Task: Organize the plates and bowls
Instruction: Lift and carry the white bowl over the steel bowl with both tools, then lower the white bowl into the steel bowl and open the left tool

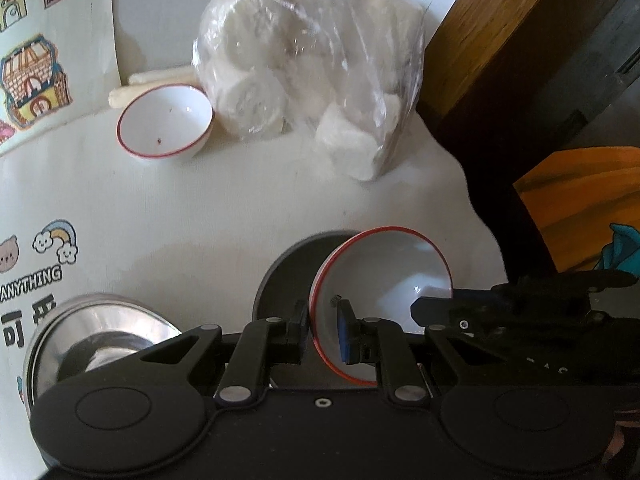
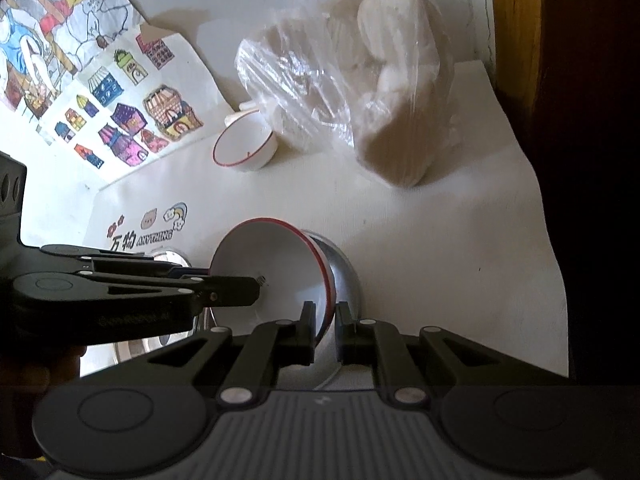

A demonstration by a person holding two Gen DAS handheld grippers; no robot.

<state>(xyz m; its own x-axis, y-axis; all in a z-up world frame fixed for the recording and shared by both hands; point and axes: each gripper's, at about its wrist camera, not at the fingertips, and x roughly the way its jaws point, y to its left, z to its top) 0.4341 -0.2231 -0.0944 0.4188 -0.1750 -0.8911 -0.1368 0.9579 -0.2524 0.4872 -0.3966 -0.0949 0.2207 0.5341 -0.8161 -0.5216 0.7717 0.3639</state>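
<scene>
Left wrist view: the left gripper (image 1: 324, 336) pinches the near-left rim of a tilted red-rimmed bowl (image 1: 384, 276); the right gripper (image 2: 325, 330) clamps its right rim. A second bowl (image 1: 164, 120) stands far left on the white table (image 1: 240, 208).

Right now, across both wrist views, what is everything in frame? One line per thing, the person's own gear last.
Held bowl: one, white with red rim, tilted, low centre, gripped at opposite rim edges by both tools.
Second bowl: one, white with red rim, upright at the back beside the bag, dark specks inside.
Grey plate: one, flat on the table under the held bowl.
Steel dish: one, shiny metal, lower left.
Plastic bag: one, clear, full of white rolls, back centre.
Table: one, white, cartoon stickers at left.
Wooden furniture: brown, right edge.
Left tool: black, shut on the bowl's rim.
Right tool: black, shut on the bowl's rim.
</scene>
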